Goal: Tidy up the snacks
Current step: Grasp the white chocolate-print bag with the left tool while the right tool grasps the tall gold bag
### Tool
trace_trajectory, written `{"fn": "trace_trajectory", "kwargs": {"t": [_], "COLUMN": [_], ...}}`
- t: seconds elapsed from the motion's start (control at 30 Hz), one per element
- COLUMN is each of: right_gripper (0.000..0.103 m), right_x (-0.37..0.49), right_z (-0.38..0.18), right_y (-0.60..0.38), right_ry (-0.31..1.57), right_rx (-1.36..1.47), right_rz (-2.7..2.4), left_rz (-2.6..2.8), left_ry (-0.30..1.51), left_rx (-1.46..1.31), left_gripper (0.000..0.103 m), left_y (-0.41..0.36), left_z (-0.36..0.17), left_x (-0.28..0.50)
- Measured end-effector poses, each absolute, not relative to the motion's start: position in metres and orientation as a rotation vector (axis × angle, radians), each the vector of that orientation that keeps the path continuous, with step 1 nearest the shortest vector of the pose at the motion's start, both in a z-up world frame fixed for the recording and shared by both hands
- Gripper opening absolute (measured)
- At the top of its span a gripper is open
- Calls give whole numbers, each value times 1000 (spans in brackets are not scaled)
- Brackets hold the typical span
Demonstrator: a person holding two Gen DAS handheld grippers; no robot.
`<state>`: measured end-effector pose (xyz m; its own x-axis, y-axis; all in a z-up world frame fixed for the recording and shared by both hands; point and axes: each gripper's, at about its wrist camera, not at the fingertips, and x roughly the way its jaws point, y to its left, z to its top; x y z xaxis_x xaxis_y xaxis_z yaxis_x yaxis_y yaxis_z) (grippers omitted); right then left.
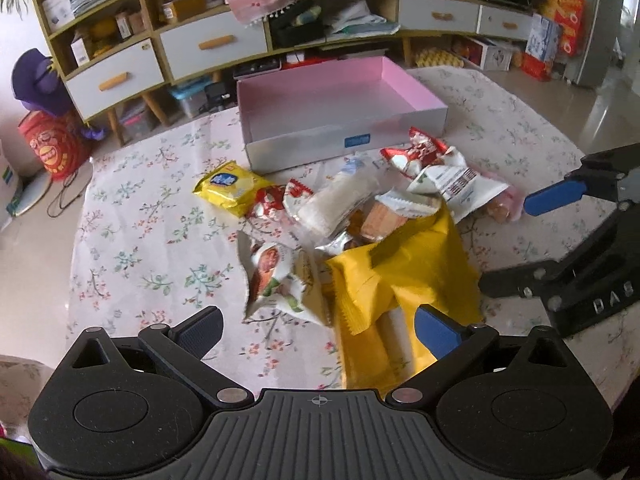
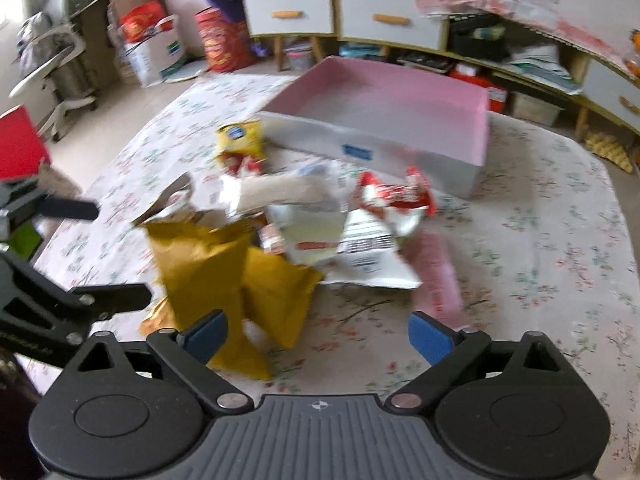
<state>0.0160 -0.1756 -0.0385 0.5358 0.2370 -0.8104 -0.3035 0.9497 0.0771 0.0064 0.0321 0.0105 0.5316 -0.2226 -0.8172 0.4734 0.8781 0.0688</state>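
Note:
A pile of snack packets lies on the flowered tablecloth [image 1: 132, 264] in front of an empty pink-lined box [image 1: 340, 92], which also shows in the right wrist view [image 2: 384, 96]. A large yellow packet [image 1: 404, 280] [image 2: 224, 264] lies nearest. A small yellow packet [image 1: 230, 186], a red-and-white packet [image 1: 416, 152] [image 2: 396, 196] and a white packet with a barcode [image 1: 460, 188] [image 2: 360, 248] lie around it. My left gripper [image 1: 320, 328] is open, its jaws either side of the yellow packet's near end. My right gripper [image 2: 318, 332] is open and empty, just short of the pile.
A long cabinet with drawers and shelves [image 1: 216, 44] stands behind the table. A pink packet [image 2: 436, 280] lies at the pile's right side. The right gripper shows at the right of the left wrist view [image 1: 560, 240]. Bags stand on the floor at the left [image 1: 52, 148].

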Motion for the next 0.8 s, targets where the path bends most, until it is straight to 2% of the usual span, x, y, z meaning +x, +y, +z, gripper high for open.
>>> {"fn": "trace_trajectory", "kwargs": {"t": [0.3, 0.53, 0.8], "right_gripper": [68, 54, 53], "right_x": [15, 19, 29], "right_z": [-46, -57, -66], "right_y": [-145, -127, -121], "right_ry": [984, 1002, 1011], "right_rx": [-130, -163, -172], "right_rz": [397, 412, 402], "left_rz": [-437, -448, -430], "left_ry": [892, 916, 946], "left_rx": [372, 291, 229], "left_gripper": [95, 83, 71], "left_y": [42, 46, 46], "left_z": [5, -7, -22], "left_x": [30, 50, 66]}}
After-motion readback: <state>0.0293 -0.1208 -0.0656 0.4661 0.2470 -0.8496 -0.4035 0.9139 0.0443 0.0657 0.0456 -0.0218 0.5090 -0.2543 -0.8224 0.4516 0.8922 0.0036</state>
